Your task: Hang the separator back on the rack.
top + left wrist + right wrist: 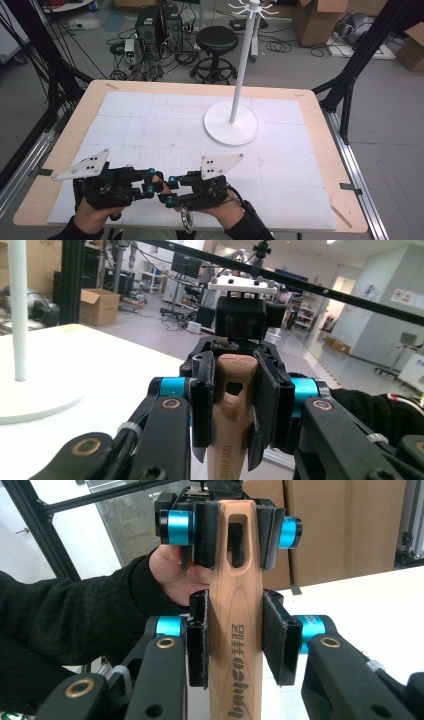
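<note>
Wooden handle (235, 630), slotted near one end, held level above the near edge of the table (310, 100) between the two grippers. Left gripper (232, 405): jaws clamped on the slotted end. Right gripper (235, 640): jaws clamped on the printed shaft. White stand (231, 122) farther back.

— Wooden handle (235, 645): pale tan, fine grain, dark lettering down its lower half. Black jaws either side, bright blue cylinders at the hinges.

— White stand (231, 122) right of centre in the high view, on a white sheet (150, 130) with faint grid lines. Light wood table (90, 97) edge around it. Black sleeves (247, 225) at the bottom.
</note>
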`<state>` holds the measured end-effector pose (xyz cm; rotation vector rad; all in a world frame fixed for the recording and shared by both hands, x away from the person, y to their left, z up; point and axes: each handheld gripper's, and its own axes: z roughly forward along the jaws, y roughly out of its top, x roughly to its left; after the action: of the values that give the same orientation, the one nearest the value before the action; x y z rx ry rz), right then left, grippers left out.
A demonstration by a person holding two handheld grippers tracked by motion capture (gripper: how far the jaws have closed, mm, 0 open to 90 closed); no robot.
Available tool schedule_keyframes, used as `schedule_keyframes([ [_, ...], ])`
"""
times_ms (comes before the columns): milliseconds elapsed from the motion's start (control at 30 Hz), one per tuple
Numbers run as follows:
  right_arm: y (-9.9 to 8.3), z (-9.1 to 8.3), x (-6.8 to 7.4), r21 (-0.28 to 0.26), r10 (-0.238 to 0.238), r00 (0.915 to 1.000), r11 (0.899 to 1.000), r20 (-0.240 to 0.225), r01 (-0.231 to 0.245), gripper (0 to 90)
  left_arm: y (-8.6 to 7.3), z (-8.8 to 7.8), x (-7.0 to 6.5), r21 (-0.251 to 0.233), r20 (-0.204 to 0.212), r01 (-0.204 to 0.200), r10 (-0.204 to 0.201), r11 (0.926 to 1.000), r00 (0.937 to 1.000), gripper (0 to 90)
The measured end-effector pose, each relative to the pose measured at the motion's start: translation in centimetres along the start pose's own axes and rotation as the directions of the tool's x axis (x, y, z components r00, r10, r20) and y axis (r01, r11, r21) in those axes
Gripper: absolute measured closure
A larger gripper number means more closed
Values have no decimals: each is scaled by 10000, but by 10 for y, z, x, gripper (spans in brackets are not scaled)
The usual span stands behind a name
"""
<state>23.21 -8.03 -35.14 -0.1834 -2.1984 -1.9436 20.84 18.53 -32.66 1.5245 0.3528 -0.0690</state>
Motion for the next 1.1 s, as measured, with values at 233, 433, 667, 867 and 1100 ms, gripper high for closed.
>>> schedule_keyframes([
  [233,1,2,0,68,79,10000,9999,57,-80,612,5,0,-5,418,-360,-176,191,9990,9992,711],
  [433,-1,2,0,171,241,9991,9995,357,-247,474,13,-8,-8,518,-968,-329,378,9981,9946,712],
  [667,1,2,2,131,-93,9886,9999,1500,74,295,25,-15,-18,493,-2489,-932,1026,9944,9631,712],
  [867,3,7,7,450,-698,9602,9972,2704,598,239,36,-5,-25,646,-3652,-1327,1472,9890,9192,712],
  [1100,6,11,15,569,-1002,9288,9947,3566,855,297,46,14,-28,451,-4344,-1290,1358,9906,8904,711],
])
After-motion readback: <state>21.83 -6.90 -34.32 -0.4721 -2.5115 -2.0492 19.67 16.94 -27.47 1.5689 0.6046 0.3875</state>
